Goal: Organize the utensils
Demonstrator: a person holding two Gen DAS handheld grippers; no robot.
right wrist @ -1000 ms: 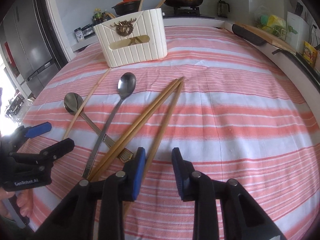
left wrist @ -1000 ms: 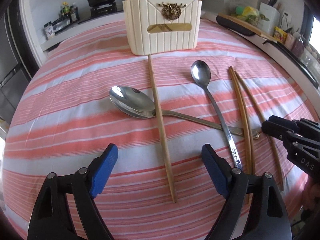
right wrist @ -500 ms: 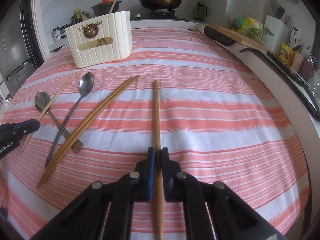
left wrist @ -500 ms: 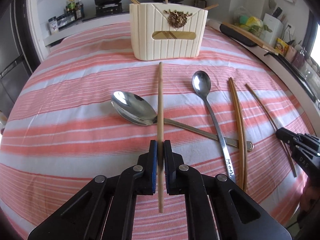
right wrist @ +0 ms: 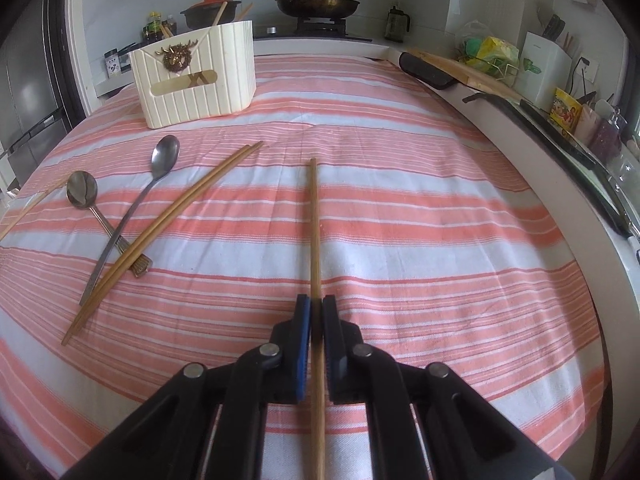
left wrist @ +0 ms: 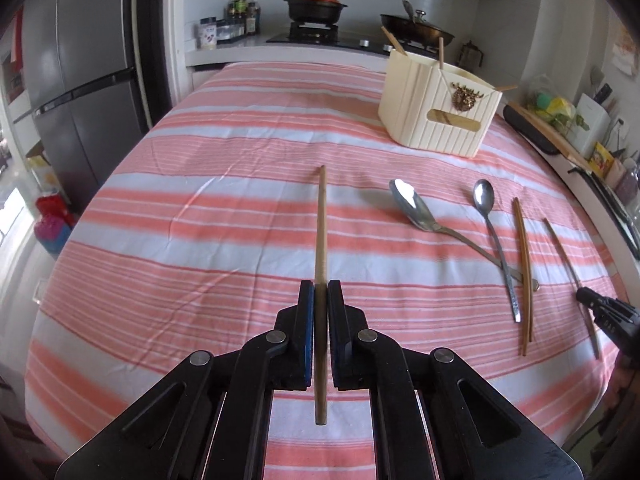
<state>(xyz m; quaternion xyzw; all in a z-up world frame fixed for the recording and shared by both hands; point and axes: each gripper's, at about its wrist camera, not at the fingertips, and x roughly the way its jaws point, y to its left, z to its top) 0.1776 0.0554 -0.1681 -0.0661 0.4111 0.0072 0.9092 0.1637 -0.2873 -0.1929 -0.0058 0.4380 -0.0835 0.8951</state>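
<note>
The surface [right wrist: 400,208] is covered by a pink-striped cloth; a refrigerator [left wrist: 80,80] and stove [right wrist: 320,26] are seen behind; each chopstick [left wrist: 321,224] [right wrist: 315,220] is clamped by a claw, left claw [left wrist: 321,300] and right claw [right wrist: 316,312].

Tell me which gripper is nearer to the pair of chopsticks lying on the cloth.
Right. The right gripper is just beside the pair of chopsticks; its tip shows close by them in the left view. The left gripper is farther off, beyond the two spoons.
</note>
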